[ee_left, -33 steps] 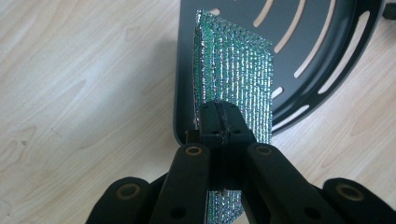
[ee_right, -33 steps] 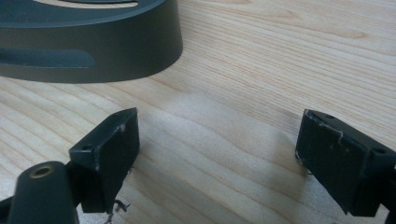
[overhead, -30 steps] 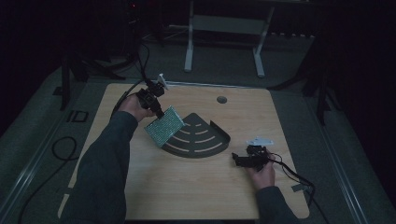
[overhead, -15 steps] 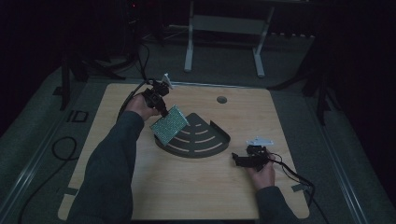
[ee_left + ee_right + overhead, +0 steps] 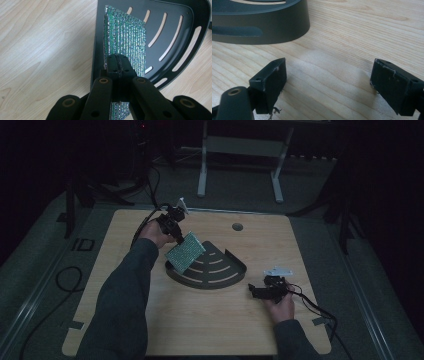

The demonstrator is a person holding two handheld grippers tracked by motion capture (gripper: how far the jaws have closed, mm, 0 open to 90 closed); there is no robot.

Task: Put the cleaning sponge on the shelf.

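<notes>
The right tool (image 5: 261, 290) rests on the pale wooden tabletop (image 5: 200, 320) near the person, jaws wide apart and empty. Farther off, the left tool (image 5: 176, 236) is clamped on a glittery green rectangular sponge (image 5: 185, 252), holding it tilted over the left edge of the dark grey fan-shaped slotted tray (image 5: 220, 270).

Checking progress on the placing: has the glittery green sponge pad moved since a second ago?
Yes. The glittery green sponge pad, clamped in the left gripper, has shifted slightly right and down, farther over the dark fan-shaped slotted tray in the high view.
</notes>
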